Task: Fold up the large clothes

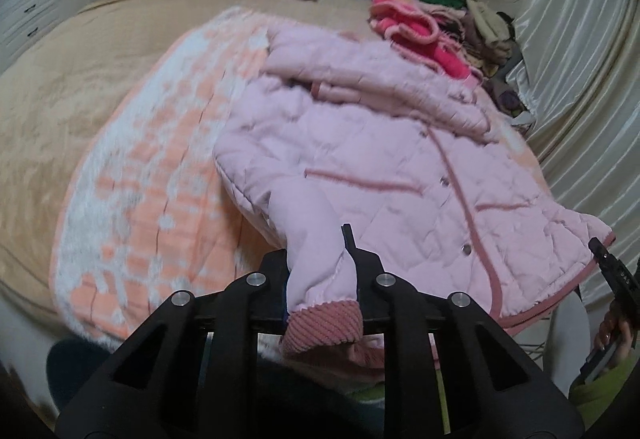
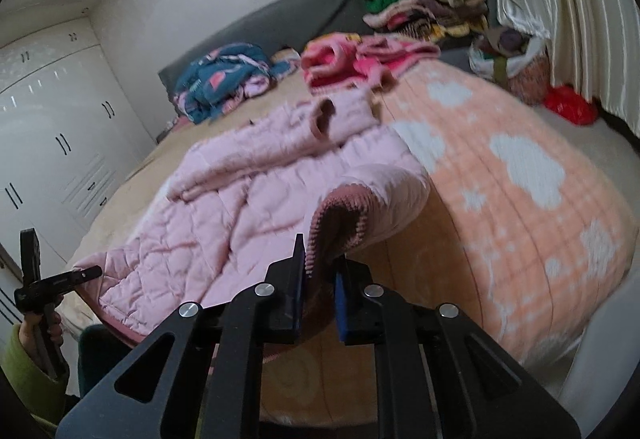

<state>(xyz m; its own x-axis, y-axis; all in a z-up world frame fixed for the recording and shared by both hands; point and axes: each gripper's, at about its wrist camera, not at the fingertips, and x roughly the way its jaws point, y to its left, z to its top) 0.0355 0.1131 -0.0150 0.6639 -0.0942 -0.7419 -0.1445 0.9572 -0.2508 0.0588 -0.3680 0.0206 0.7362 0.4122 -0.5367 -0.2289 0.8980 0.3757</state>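
Left wrist view: left gripper (image 1: pixel 320 279) fingers clamping blurred pink jacket (image 1: pixel 380 159) sleeve, fingertips hidden.

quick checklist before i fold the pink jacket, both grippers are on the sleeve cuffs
1. Left gripper shut on the left cuff: ok.
2. Right gripper shut on the right cuff: ok.
3. Pink jacket lying flat: not ok, its upper part is bunched.
4. Snaps closed down the front: cannot tell.
5. Landing area free: not ok, the bright pink garment lies close behind the jacket.
6. Orange blanket smooth underneath: cannot tell.
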